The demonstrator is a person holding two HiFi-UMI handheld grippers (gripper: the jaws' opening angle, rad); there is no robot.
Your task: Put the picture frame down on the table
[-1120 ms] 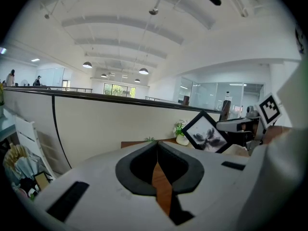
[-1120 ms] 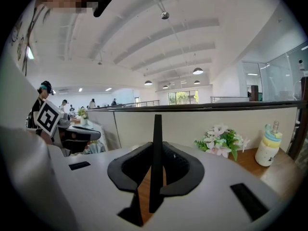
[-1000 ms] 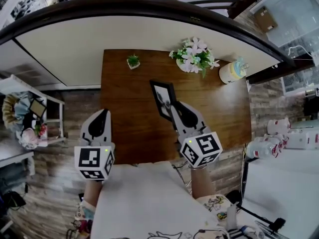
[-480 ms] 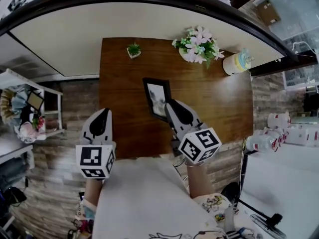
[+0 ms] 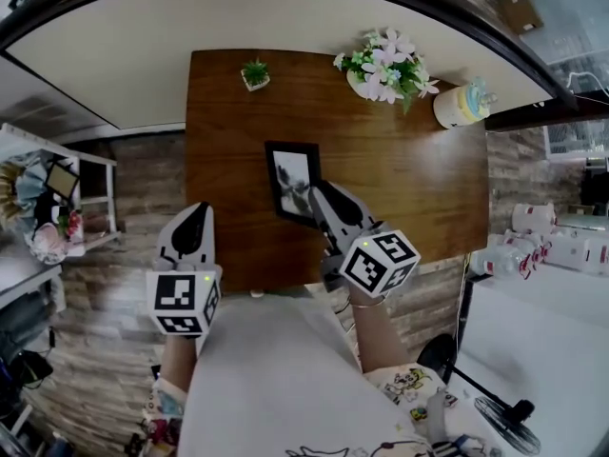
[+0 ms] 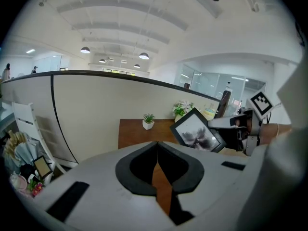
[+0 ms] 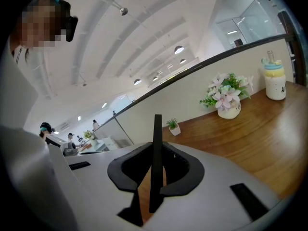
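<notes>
My R tongs clamp the picture frame by its edge, mid-pic over the counter; L tongs closed, empty, lower left.

- Your left gripper: jaws together, nothing between them.
- Frame tilted over the table, right edge in your right gripper.
- Plant and flowers at the table's far edge.
</notes>
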